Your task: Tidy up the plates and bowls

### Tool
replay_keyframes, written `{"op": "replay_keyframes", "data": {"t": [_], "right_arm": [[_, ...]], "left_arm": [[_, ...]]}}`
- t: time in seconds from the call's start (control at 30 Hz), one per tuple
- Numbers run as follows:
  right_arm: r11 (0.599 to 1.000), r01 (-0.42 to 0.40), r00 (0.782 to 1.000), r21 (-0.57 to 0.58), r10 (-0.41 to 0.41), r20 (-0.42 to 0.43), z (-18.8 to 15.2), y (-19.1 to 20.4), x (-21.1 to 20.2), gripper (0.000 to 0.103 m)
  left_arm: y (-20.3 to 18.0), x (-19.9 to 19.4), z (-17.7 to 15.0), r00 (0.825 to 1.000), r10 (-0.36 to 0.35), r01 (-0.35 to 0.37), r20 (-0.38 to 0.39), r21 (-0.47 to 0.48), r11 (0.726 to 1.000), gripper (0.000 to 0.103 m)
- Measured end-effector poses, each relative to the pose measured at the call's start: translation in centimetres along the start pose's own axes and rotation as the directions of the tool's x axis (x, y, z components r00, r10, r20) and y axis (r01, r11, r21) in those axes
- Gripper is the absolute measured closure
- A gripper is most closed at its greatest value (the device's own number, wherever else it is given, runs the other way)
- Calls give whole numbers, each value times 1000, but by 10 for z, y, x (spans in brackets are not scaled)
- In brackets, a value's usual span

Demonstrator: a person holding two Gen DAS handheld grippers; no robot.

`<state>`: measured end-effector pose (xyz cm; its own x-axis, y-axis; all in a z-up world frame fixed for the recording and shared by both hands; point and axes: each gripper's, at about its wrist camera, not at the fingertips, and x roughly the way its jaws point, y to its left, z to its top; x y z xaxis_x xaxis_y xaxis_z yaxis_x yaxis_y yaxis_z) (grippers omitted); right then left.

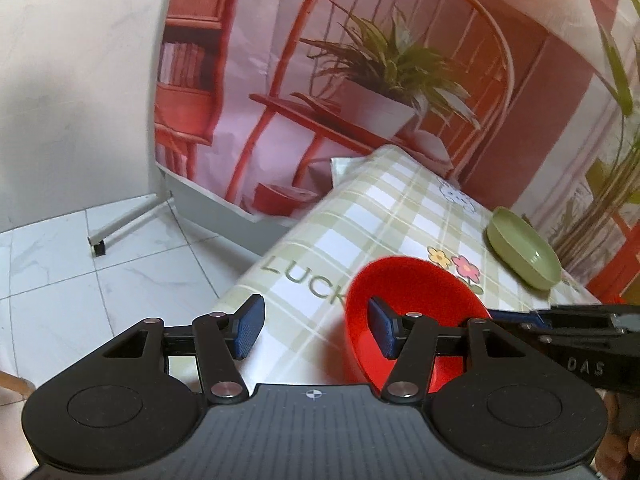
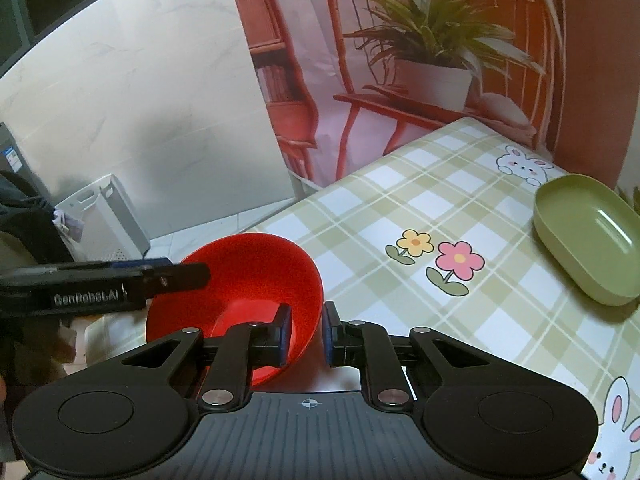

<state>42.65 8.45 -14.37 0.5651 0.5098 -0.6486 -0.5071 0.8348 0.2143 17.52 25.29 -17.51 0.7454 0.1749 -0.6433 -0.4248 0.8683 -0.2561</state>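
Note:
A red bowl [image 1: 412, 300] sits tilted near the table's front left edge; it also shows in the right wrist view [image 2: 248, 276]. My right gripper [image 2: 307, 334] straddles its near rim, one pad inside and one outside, nearly closed on the wall. My left gripper [image 1: 316, 328] is wide open, its right pad [image 1: 380, 326] inside the bowl and its left pad over the tablecloth. A green oval dish [image 1: 522, 252] stands farther right on the table, also in the right wrist view [image 2: 588, 236].
The table has a green checked cloth [image 2: 440, 200] with flower and rabbit prints. A printed backdrop [image 1: 360, 80] hangs behind it. A white bin [image 2: 108, 220] stands on the tiled floor [image 1: 80, 260] to the left.

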Motion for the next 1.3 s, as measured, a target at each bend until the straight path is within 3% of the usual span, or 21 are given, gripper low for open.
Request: {"op": "replay_keyframes", "data": {"t": [0.2, 0.33, 0.43, 0.93, 1.3], "right_arm": [[1000, -4, 1000, 18, 4, -1, -4, -3, -1, 93], [1000, -11, 1000, 23, 11, 6, -4, -5, -3, 94], [1000, -21, 1000, 23, 21, 15, -3, -4, -4, 95], [990, 30, 998, 137, -37, 51, -6, -29, -30, 96], [961, 71, 982, 268, -114, 149, -17, -70, -86, 96]], "left_arm": [[-6, 4, -8, 1000, -26, 25, -13, -14, 1000, 48], [-6, 6, -11, 999, -49, 49, -16, -16, 999, 83], [-8, 7, -12, 998, -51, 51, -26, -10, 999, 91], [-42, 9, -8, 995, -57, 61, -82, 56, 997, 91], [-98, 8, -6, 983, -121, 143, -136, 170, 975, 90]]}}
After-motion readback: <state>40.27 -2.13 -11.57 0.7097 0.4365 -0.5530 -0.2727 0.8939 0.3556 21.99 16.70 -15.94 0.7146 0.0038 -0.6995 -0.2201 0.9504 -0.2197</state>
